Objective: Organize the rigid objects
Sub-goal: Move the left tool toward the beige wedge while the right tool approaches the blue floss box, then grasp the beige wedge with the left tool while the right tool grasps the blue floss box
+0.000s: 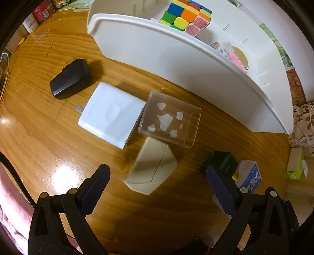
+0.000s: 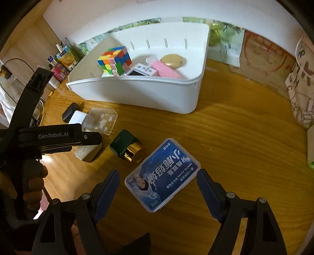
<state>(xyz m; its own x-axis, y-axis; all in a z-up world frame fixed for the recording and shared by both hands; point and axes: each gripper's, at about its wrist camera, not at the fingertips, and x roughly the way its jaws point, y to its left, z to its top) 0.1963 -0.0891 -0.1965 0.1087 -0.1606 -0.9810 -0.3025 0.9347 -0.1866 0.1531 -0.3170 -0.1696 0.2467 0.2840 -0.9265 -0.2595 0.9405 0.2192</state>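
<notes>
A white bin (image 1: 157, 49) (image 2: 137, 94) holds a colour cube (image 1: 186, 15) (image 2: 114, 59), a pink item (image 2: 166, 70), a gold disc (image 2: 171, 59) and a small white box. On the wooden table lie a black charger (image 1: 70, 78), a white charger (image 1: 111, 113), a clear box (image 1: 169, 117) (image 2: 101, 120), a cream box (image 1: 153, 168), a green bottle with a gold cap (image 2: 127, 147) and a blue floss box (image 2: 162, 174). My left gripper (image 1: 157, 176) is open around the cream box. My right gripper (image 2: 158, 184) is open around the floss box.
Jars and cartons (image 2: 62, 60) stand at the far left of the table. A patterned bag (image 2: 300, 94) sits at the right edge. A tissue pack (image 1: 294, 166) lies at the right. The left gripper's body (image 2: 49, 137) is at the left of the right wrist view.
</notes>
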